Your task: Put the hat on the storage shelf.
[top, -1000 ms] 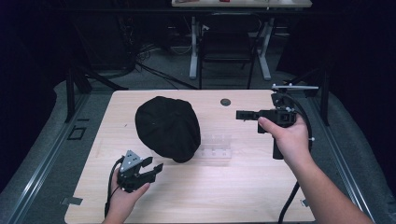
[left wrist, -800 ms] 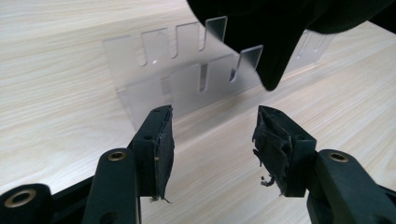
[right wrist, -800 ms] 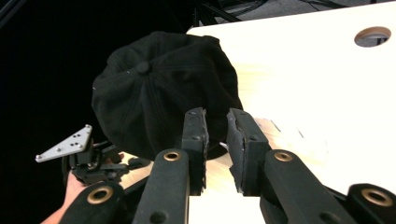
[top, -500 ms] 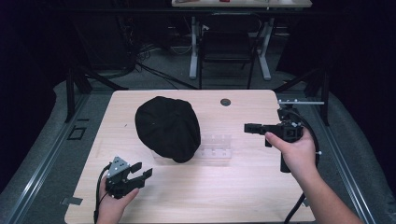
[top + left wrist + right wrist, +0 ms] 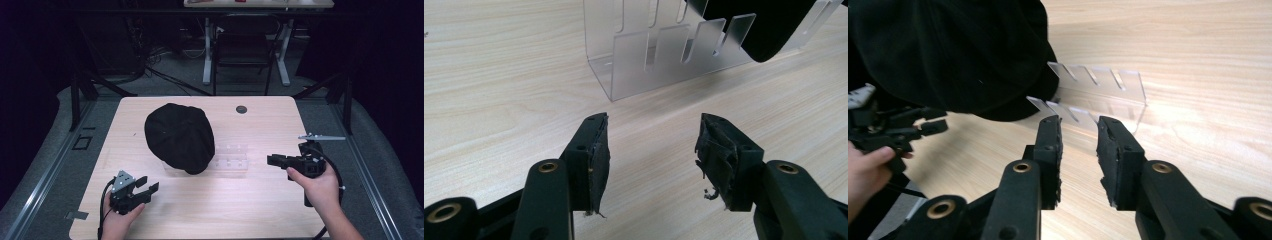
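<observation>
A black cap (image 5: 180, 137) lies draped over the left end of a clear slotted acrylic rack (image 5: 232, 160) in the middle of the wooden table (image 5: 280, 120). My left gripper (image 5: 148, 183) rests low near the table's front left, open and empty, aimed at the rack (image 5: 659, 55) and the cap's edge (image 5: 764, 25); its own view shows the gripper (image 5: 651, 145) with bare wood between the worn pads. My right gripper (image 5: 271, 161) hovers right of the rack and points left at it. In its own view that gripper (image 5: 1079, 145) has just been opening its jaws, with nothing between them, short of the rack (image 5: 1098, 82) and cap (image 5: 948, 55).
A dark round grommet (image 5: 241, 109) sits in the table's far edge. Beyond the table stand a chair and white desk legs (image 5: 207, 55) on a grey floor. Bare wood lies in front of the rack and along the front edge. The left gripper (image 5: 933, 125) shows far off in the right gripper view.
My right gripper has dropped and come nearer, down to the rack's level. My left gripper has slid left and closer to the front edge. Cap and rack have not moved.
</observation>
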Action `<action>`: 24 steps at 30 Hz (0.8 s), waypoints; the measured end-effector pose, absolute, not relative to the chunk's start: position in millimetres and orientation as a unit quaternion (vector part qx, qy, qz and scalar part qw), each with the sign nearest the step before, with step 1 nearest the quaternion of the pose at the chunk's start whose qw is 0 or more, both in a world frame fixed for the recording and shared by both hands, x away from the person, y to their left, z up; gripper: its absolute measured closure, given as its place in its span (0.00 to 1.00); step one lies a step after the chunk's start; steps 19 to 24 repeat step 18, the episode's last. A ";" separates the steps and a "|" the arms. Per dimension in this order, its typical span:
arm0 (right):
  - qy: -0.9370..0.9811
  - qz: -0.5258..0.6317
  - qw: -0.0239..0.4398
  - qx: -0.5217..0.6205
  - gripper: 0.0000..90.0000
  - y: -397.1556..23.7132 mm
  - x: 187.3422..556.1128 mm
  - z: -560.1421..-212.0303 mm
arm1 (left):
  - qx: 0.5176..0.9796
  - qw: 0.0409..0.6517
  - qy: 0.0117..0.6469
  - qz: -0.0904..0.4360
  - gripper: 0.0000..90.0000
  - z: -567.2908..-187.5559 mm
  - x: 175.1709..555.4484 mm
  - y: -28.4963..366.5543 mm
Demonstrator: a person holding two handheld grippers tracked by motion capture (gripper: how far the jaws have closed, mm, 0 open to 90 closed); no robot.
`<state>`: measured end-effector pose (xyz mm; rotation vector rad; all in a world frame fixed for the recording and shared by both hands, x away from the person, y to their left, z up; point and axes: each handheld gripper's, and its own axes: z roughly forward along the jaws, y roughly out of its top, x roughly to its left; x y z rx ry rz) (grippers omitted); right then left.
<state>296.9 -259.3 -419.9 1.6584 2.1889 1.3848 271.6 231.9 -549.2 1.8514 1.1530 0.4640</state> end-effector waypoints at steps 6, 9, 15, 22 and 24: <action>0.715 0.437 0.076 0.539 0.75 -262.5 285.1 -444.4 | 0.745 0.440 0.466 0.184 0.52 -551.1 271.9 231.7; 0.712 0.437 0.096 0.541 0.72 -264.1 279.6 -457.0 | 0.747 0.439 0.464 0.185 0.52 -551.2 271.8 231.4; 0.710 0.429 0.146 0.539 0.67 -264.2 269.5 -481.8 | 0.744 0.442 0.466 0.183 0.52 -552.1 271.5 231.3; 0.708 0.421 0.167 0.542 0.64 -265.3 265.2 -498.0 | 0.745 0.442 0.465 0.182 0.51 -552.5 272.2 230.8; 0.708 0.421 0.167 0.542 0.64 -265.3 265.2 -498.0 | 0.745 0.442 0.465 0.182 0.51 -552.5 272.2 230.8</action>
